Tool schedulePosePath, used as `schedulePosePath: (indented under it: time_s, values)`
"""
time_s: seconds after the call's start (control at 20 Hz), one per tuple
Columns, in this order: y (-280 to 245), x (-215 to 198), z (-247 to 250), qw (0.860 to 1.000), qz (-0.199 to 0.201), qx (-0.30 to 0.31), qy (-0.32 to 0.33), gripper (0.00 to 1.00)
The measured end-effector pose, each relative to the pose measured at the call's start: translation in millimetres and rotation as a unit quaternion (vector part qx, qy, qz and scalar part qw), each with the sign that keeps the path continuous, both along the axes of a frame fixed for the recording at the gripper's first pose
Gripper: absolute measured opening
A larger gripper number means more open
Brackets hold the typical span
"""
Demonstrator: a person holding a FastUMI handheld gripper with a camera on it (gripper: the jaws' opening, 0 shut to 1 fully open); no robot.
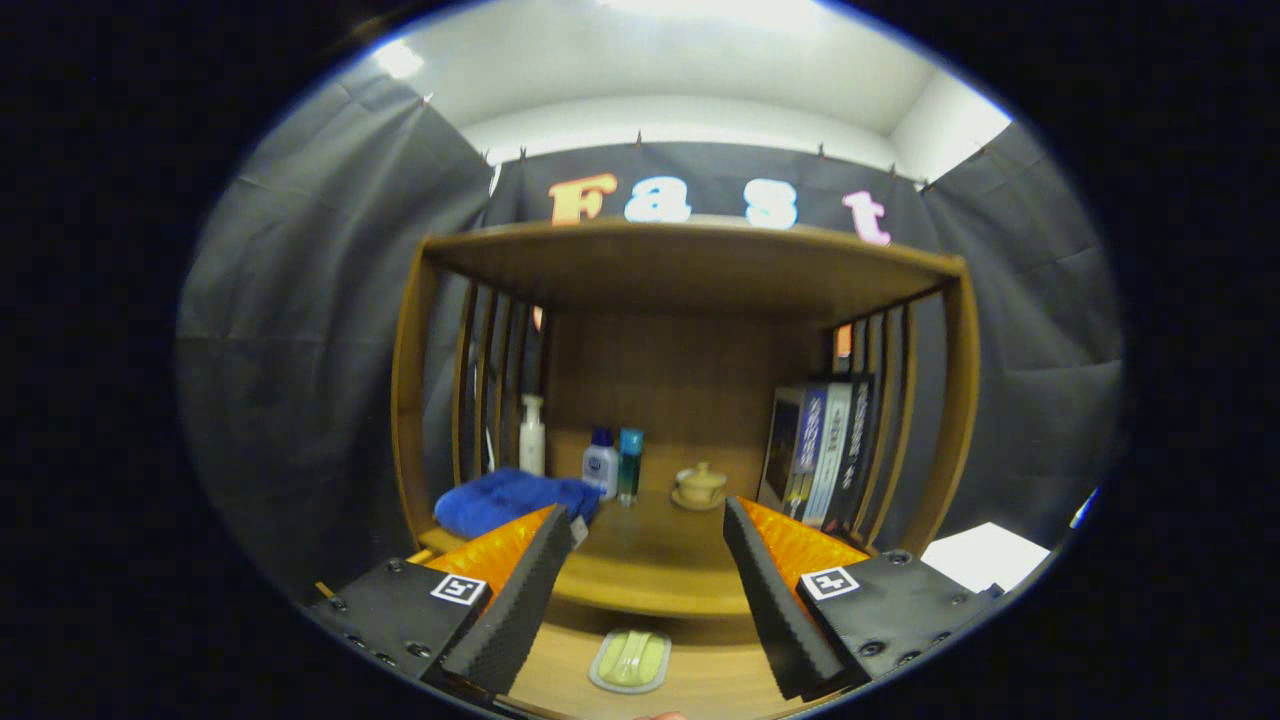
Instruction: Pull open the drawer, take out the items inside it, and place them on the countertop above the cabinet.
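My gripper (647, 525) is open, its fingers spread wide with nothing between them. Low between the fingers lies a pale green soap dish (630, 661) on a wooden surface, which looks like the floor of the open drawer (715, 680). Just beyond it runs the front edge of the wooden countertop (650, 590). The gripper points at the shelf space over that countertop.
On the countertop lie a folded blue towel (505, 500) at the left, a white pump bottle (532, 435), a small white bottle (601, 464), a teal bottle (630, 464), a lidded cup on a saucer (699, 486), and upright books (822, 450) at the right. A wooden shelf board (690, 265) hangs overhead.
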State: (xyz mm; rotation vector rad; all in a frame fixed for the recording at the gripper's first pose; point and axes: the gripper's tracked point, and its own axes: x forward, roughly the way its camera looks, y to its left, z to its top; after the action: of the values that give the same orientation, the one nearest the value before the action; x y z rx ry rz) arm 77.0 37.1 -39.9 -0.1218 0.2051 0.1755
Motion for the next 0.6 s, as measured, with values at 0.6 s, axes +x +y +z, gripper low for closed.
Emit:
schedulePosePath:
  time_s: [0.6]
  values:
    - [8.3, -5.4, -170.4, 0.948, -0.021, 0.018, 0.318, 0.97]
